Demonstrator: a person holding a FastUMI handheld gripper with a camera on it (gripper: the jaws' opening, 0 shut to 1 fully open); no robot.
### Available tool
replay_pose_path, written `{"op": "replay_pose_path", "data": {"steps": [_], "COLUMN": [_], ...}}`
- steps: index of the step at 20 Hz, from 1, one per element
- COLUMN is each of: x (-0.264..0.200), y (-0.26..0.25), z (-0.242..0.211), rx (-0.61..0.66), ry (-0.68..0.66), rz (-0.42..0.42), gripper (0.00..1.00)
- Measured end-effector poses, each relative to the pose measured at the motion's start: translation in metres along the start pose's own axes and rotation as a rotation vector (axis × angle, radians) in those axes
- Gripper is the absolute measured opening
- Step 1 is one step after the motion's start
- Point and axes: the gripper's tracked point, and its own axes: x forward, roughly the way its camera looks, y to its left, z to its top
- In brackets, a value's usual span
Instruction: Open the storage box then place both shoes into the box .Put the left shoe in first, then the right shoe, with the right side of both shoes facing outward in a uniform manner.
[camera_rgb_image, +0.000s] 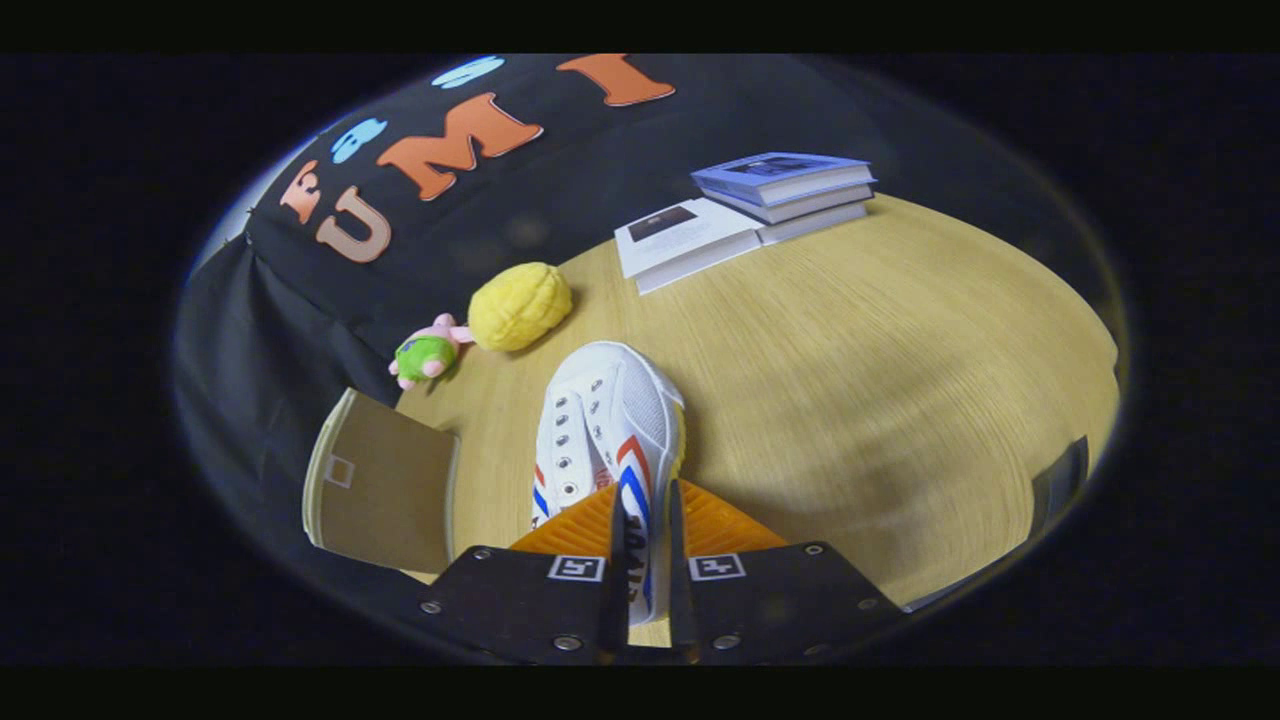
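Note:
A white canvas shoe (607, 420) with red and blue side stripes points away from me, toe toward the yellow plush. My gripper (645, 545) is shut on the shoe, both fingers pressing the side wall near its heel opening. The shoe looks lifted over the wooden table (850, 380). To the left of the fingers stands a brown flap (385, 480) of the storage box, with a small white square on it. The rest of the box is hidden.
A yellow plush (520, 306) and a small pink and green toy (428, 353) lie beyond the shoe near the table's far edge. A stack of books (785, 190) and an open booklet (680, 240) sit at the far right. A dark object (1062, 480) stands at the table's right edge.

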Motion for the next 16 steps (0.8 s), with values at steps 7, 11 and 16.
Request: {"op": "replay_pose_path", "data": {"steps": [7,11,16], "x": [-0.017,-0.023,-0.028], "y": [0.109,0.179,0.264], "z": [0.024,0.025,0.010], "rx": [-0.048,-0.102,-0.180], "ry": [-0.054,-0.059,-0.033], "rz": [0.161,0.254,0.365], "gripper": [0.16,0.16,0.16]}}
